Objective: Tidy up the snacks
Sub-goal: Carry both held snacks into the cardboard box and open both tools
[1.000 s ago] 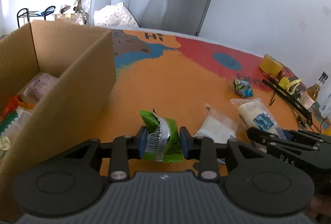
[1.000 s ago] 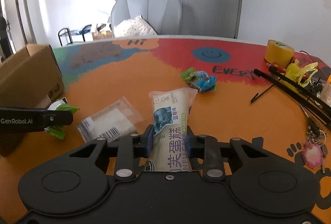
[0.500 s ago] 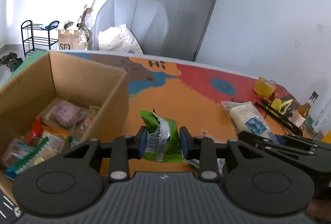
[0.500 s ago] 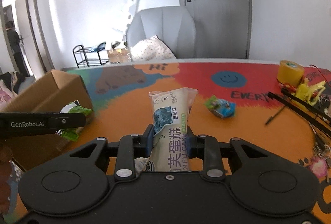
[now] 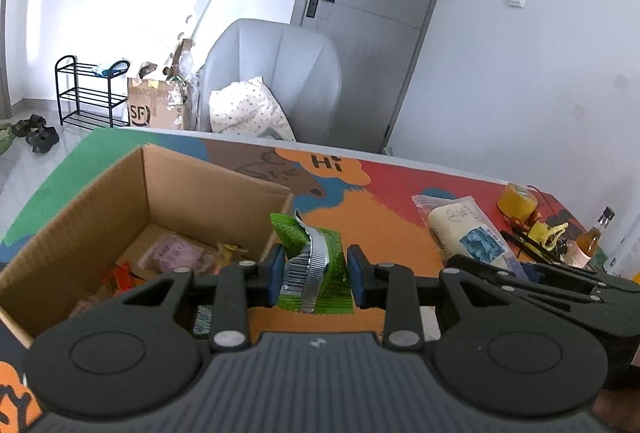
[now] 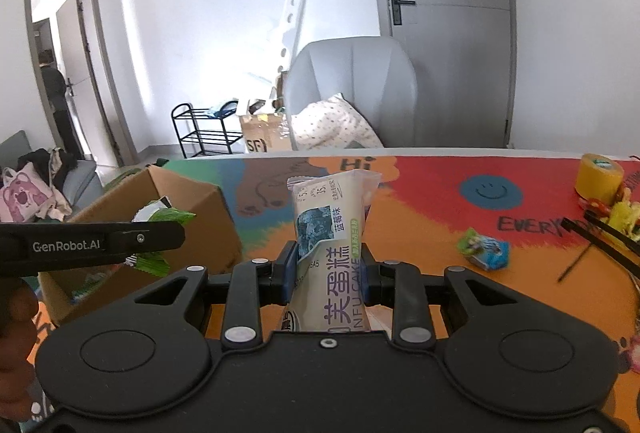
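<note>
My left gripper (image 5: 316, 271) is shut on a green snack packet (image 5: 312, 265), held in the air by the right rim of an open cardboard box (image 5: 100, 193) that holds several snacks. My right gripper (image 6: 330, 271) is shut on a clear cake packet (image 6: 332, 233) with blue print, standing upright between the pads. In the right wrist view the left gripper (image 6: 160, 237) with its green packet (image 6: 162, 215) hangs over the box (image 6: 208, 217) at the left. In the left wrist view the cake packet (image 5: 464, 229) shows at the right.
A small blue-green snack (image 6: 484, 253) lies on the colourful table mat (image 6: 440, 201). A yellow tape roll (image 6: 598, 179), black tools and a bottle (image 5: 594, 239) crowd the right end. A grey chair (image 6: 352, 89) stands behind the table. A person stands in the far doorway (image 6: 56, 101).
Both grippers have risen with their packets still gripped. The left one now looks down into the box, whose inside has come into view; the flat white packet has dropped out of sight.
</note>
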Tool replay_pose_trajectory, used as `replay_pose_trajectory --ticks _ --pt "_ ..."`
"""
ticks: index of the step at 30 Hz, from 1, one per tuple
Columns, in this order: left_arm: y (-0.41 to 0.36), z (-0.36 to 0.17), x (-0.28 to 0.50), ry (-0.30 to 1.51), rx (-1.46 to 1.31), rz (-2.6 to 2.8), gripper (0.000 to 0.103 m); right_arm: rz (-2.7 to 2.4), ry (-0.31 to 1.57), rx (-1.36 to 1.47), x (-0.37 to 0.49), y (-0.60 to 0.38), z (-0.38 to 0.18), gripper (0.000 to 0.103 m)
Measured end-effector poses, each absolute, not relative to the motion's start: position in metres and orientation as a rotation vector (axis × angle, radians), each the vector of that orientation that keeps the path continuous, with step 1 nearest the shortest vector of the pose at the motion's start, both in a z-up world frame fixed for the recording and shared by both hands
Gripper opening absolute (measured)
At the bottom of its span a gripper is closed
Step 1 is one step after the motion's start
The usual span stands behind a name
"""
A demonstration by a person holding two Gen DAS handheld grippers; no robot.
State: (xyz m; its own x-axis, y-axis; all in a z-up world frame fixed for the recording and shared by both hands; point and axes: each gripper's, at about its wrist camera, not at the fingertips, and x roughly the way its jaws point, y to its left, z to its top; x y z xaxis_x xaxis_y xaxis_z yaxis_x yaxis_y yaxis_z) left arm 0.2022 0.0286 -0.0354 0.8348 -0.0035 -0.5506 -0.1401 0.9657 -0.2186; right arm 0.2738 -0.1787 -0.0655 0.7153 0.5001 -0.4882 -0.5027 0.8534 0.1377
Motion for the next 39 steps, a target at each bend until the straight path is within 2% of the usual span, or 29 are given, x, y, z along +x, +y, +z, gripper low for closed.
replay_pose_trajectory --ticks 26,28,30,32,39 --pt "0.113 -0.029 0.19 0.554 -0.325 0.231 0.033 0.705 0.538 -0.044 0.272 -0.1 -0.056 0.028" --pt "0.117 -0.03 0.19 0.547 -0.328 0.244 0.036 0.711 0.536 -0.048 0.272 -0.095 -0.054 0.028" --pt "0.119 -0.031 0.192 0.55 -0.323 0.255 0.047 0.714 0.536 -0.049 0.271 -0.091 -0.054 0.028" --pt "0.122 -0.032 0.191 0.549 -0.337 0.245 0.051 0.719 0.538 -0.05 0.271 -0.087 -0.054 0.028" --pt "0.133 -0.035 0.18 0.554 -0.356 0.254 0.055 0.751 0.546 -0.056 0.271 -0.067 -0.054 0.028"
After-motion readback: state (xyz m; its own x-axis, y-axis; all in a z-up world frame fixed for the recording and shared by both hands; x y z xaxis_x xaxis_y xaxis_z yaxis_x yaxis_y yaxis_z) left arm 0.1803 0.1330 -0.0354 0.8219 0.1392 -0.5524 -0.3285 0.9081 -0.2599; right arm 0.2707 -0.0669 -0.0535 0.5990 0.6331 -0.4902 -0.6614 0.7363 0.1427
